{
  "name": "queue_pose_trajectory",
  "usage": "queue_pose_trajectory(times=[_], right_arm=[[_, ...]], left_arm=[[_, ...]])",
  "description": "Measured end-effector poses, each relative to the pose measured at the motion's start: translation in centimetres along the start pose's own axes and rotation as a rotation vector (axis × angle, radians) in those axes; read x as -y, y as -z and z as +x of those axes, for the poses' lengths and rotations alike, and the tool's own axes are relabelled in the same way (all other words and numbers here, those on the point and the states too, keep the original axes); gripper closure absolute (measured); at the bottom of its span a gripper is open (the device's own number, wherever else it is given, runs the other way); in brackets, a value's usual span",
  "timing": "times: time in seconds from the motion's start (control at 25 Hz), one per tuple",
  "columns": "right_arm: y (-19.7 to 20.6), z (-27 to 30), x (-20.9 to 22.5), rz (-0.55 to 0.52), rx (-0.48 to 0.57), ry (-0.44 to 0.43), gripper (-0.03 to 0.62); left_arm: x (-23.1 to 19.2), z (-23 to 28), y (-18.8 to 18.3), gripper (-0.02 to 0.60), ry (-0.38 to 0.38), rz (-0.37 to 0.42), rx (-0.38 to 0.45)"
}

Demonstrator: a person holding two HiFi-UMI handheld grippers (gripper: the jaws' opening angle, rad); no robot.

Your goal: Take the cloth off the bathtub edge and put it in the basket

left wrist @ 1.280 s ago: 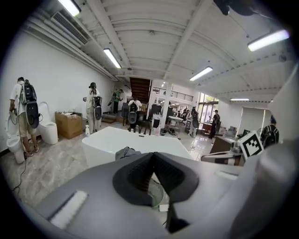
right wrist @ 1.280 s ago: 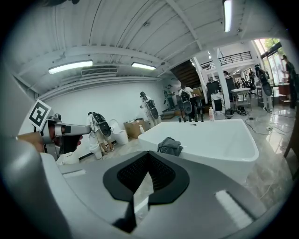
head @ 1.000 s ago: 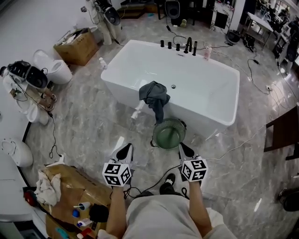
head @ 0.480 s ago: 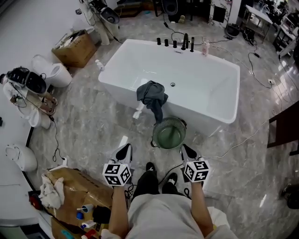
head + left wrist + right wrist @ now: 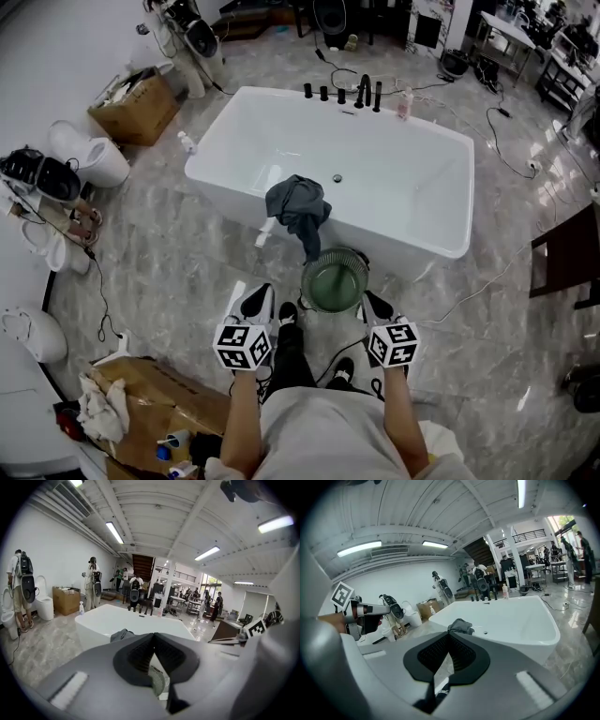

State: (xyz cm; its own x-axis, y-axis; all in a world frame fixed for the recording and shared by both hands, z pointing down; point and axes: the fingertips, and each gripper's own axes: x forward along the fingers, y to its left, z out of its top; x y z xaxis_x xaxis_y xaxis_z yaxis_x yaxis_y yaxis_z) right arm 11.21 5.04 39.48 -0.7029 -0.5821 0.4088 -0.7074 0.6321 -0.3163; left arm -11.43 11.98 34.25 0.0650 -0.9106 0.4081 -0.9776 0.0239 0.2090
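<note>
The grey marble floor (image 5: 178, 244) fills your head view, and the white tub (image 5: 412, 187) stands across the middle of it, with black taps (image 5: 343, 93) on its far rim. A cardboard box (image 5: 137, 99) sits well off to the tub's left.

The round green basket (image 5: 335, 280) stands on the floor, right against the tub's near wall and just ahead of your tools. The cloth (image 5: 297, 206) is dark blue-grey and crumpled. It is draped over the tub's near rim, with a tail hanging down the outside towards the basket's rim. Whether the tail touches the basket can't be made out.

Your left tool (image 5: 258, 292) and right tool (image 5: 371, 300) are held low, side by side and well short of the cloth. Each carries a cube of black-and-white square markers. Both tools are pressed together at the tips with nothing in them.

Only the head view shows the whole basket. The left gripper view catches a sliver of its green mesh (image 5: 156, 680) through the gap below the pads, with the cloth (image 5: 122, 634) above. The right gripper view shows the cloth (image 5: 460, 626) on the rim. Both gripper views show people standing at the far end of the room.
</note>
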Motion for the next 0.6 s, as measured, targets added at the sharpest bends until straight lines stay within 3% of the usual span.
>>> queue_pose_trajectory(times=[0.36, 0.6], right_arm=[[-0.9, 8.9, 0.0, 0.007, -0.09, 0.105, 0.592], [-5.4, 16.8, -2.0, 0.007, -0.084, 0.122, 0.592]], left_arm=[[-6.7, 9.8, -0.9, 0.525, 0.107, -0.058, -0.087], [-10.2, 15.9, -3.3, 0.525, 0.189, -0.028, -0.117]])
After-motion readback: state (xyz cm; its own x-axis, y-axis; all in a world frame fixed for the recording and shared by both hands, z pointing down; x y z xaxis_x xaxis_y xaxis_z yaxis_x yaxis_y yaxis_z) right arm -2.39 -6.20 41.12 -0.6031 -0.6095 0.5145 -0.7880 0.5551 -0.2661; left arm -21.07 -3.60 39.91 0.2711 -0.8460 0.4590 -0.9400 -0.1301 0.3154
